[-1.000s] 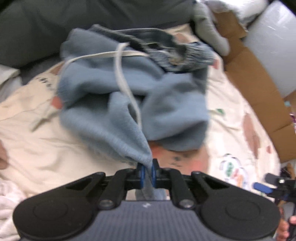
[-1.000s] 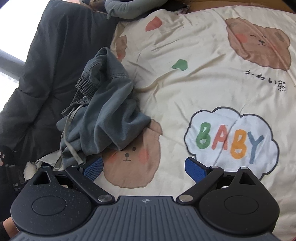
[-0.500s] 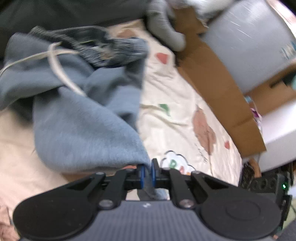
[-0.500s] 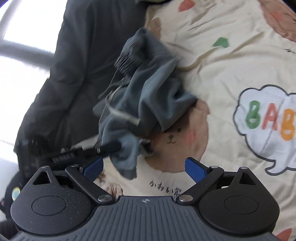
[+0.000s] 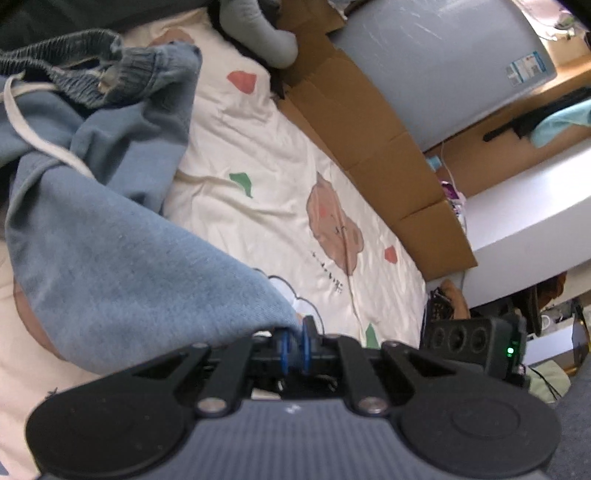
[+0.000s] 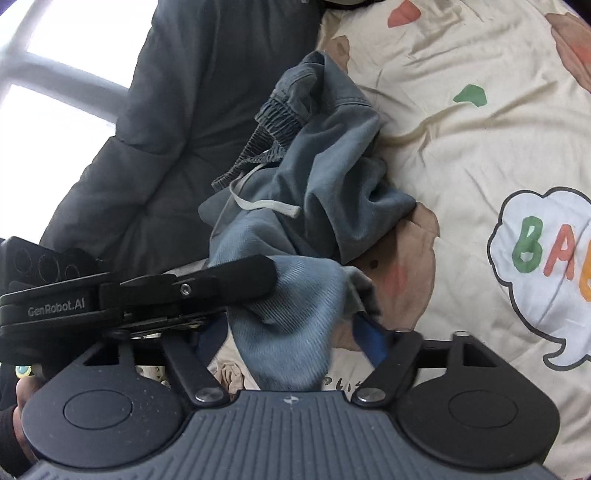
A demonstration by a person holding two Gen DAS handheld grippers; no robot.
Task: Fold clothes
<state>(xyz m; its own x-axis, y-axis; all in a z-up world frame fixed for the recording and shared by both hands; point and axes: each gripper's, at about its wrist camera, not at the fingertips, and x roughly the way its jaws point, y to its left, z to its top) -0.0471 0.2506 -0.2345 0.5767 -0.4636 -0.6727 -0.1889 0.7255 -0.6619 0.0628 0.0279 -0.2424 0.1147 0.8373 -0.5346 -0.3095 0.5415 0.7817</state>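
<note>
Crumpled blue-grey sweatpants (image 5: 110, 236) with a ribbed waistband and white drawstring (image 6: 258, 203) lie on a cream bear-print blanket (image 5: 288, 192). My left gripper (image 5: 294, 338) is shut on a leg hem of the sweatpants and lifts it. In the right wrist view the left gripper (image 6: 207, 288) comes in from the left, holding the cloth. My right gripper (image 6: 291, 332) is partly closed around the same hanging fold of the sweatpants (image 6: 295, 317); its blue right finger (image 6: 369, 339) touches the cloth, and the left finger is hidden behind it.
A dark grey quilted cover (image 6: 177, 129) lies left of the pants by a window. Cardboard (image 5: 369, 140) and a grey-blue box (image 5: 443, 66) line the blanket's far side. A grey plush piece (image 5: 258, 29) lies at the top. The blanket shows a "BABY" cloud print (image 6: 535, 266).
My left gripper has lifted the hem and swung right, toward my right gripper. My right gripper has moved left to the pants and its fingers have narrowed around the hanging fold.
</note>
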